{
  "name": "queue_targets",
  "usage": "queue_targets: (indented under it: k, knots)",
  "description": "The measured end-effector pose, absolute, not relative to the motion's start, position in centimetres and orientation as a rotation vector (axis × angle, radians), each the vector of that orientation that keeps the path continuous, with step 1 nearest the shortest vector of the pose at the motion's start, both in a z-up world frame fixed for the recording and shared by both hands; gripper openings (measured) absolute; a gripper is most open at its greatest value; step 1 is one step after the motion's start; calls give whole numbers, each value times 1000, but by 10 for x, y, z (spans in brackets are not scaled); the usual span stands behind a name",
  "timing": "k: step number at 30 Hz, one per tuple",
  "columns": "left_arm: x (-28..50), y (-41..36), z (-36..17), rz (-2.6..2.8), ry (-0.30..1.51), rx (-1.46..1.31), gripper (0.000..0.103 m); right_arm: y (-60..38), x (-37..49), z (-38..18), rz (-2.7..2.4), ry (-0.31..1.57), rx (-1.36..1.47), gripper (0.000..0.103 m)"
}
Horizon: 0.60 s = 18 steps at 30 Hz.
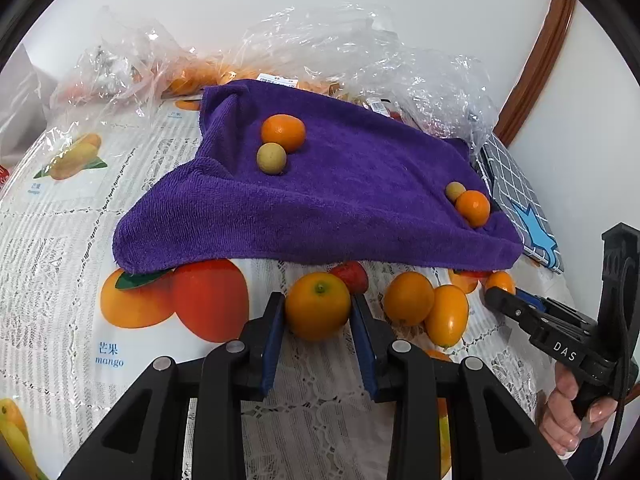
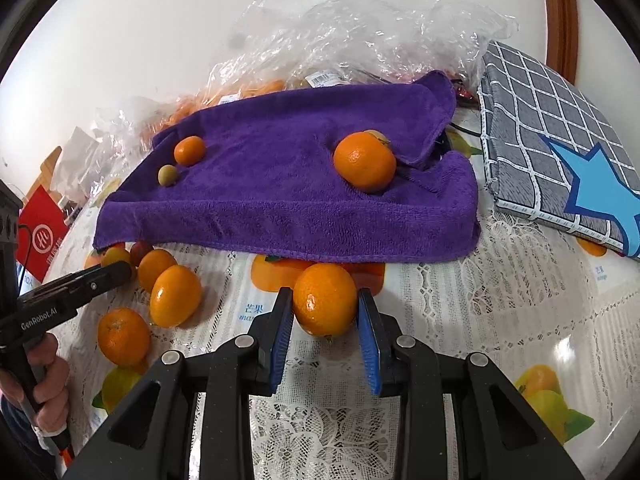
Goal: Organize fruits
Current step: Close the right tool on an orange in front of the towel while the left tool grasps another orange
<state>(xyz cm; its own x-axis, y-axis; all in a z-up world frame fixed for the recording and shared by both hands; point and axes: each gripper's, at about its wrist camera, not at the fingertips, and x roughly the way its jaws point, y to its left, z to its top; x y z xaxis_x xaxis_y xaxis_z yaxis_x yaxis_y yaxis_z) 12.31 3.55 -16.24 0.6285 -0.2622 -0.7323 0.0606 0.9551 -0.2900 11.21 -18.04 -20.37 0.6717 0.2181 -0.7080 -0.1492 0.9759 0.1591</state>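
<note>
Your left gripper (image 1: pixel 318 312) clamps 1 kumquat (image 1: pixel 318 305) just before the purple towel (image 1: pixel 320 200); your right gripper (image 2: pixel 325 312) pinches another kumquat (image 2: pixel 325 299) there. The towel's edge half-hides a strawberry (image 1: pixel 352 276).

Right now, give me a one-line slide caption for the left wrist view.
Left claw grips an orange on the table, just in front of the purple towel carrying four small fruits.

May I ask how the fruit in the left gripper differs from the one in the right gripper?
The left fruit, in the left gripper, is round; the right fruit, in the right gripper, is oval. The left fruit's top shows a green stem spot; the right fruit's top is plain peel. Both are orange.
</note>
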Motion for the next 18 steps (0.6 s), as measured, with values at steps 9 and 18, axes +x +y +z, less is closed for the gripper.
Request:
queue_targets:
  k: [9, 18]
  knots:
    - [124, 42, -164, -209, 879, -302, 32, -175, 111, -203, 190, 798, 43, 32]
    - [112, 55, -153, -172, 784, -367, 31, -179, 99, -193, 233, 716, 72, 32]
